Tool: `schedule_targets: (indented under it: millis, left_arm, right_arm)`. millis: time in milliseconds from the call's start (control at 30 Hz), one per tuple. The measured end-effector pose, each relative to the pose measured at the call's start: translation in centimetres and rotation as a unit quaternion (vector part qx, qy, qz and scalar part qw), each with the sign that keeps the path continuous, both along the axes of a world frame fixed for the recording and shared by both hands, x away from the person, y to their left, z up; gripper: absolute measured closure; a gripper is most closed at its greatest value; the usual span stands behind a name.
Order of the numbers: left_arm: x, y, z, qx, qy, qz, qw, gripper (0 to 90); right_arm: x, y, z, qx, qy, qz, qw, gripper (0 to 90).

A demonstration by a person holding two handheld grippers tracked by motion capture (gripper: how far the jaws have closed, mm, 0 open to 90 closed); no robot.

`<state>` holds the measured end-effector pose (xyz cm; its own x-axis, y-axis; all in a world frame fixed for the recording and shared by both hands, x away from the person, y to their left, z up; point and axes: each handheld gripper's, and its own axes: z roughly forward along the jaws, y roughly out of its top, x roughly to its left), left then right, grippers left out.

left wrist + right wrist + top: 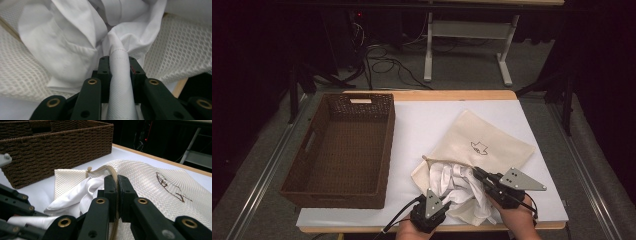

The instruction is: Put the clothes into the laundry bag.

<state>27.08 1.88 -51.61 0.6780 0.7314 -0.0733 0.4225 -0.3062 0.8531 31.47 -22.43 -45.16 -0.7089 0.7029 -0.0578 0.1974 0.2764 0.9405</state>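
Note:
A cream mesh laundry bag (492,145) with a dark logo lies on the white table mat, its zippered mouth toward me. A white garment (452,182) spills out of that mouth. My left gripper (438,192) is at the front edge, shut on a fold of the white garment (75,37), which runs between the pads (119,61). My right gripper (475,171) is shut on the bag's zipper rim (105,168), which is pinched between its pads (116,178). The mesh bag (155,187) stretches away to the right behind it.
A dark brown woven basket (387,145) stands empty on the left of the table, close to the bag's mouth. The white mat (422,125) lies between them. Beyond the table there are cables on the floor and a white desk frame (429,50).

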Motion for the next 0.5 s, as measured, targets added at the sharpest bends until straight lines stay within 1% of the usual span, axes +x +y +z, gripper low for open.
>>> schedule_targets:
  millis: [33,67,100,167,300,333,367,433,467,500]
  left_arm:
    - [0.0,0.0,0.0,0.000,0.000,0.000,1.0000,78.2]
    - [0.5,0.0,0.5,-0.010,-0.007,0.011,0.9999,78.4]
    - [0.5,0.0,0.5,-0.010,-0.007,0.011,0.9999,78.5]
    - [1.0,-0.1,0.9,-0.022,-0.010,0.016,0.9996,78.4]
    - [1.9,-1.1,1.1,-0.022,-0.013,0.016,0.9996,78.3]
    - [2.2,-1.6,1.1,-0.019,-0.015,0.014,0.9996,78.3]
    - [2.2,-1.6,1.1,-0.019,-0.015,0.014,0.9996,78.3]
    - [2.6,-2.1,1.0,-0.014,-0.018,0.014,0.9996,78.3]
    - [3.0,-2.5,0.9,-0.016,-0.018,0.016,0.9996,78.3]
    - [3.0,-2.5,0.9,-0.016,-0.018,0.016,0.9996,78.3]
  right_arm:
    - [0.0,0.0,0.0,0.000,0.000,0.000,1.0000,88.0]
    - [0.0,0.0,0.0,0.000,0.001,0.002,1.0000,88.0]
    - [0.0,0.0,0.0,0.000,0.001,0.002,1.0000,88.0]
    - [0.0,0.1,-0.1,-0.001,0.002,0.000,1.0000,88.1]
    - [0.0,0.1,-0.1,-0.003,0.001,0.001,1.0000,88.1]
    - [0.0,0.1,-0.1,-0.001,0.001,0.001,1.0000,88.0]
    - [0.0,0.1,-0.1,-0.001,0.001,0.001,1.0000,88.0]
    - [0.0,0.1,-0.1,0.000,0.001,0.001,1.0000,88.0]
    - [0.0,0.1,-0.1,-0.001,0.000,0.001,1.0000,88.1]
    - [0.0,0.1,-0.1,-0.001,0.000,0.001,1.0000,88.1]
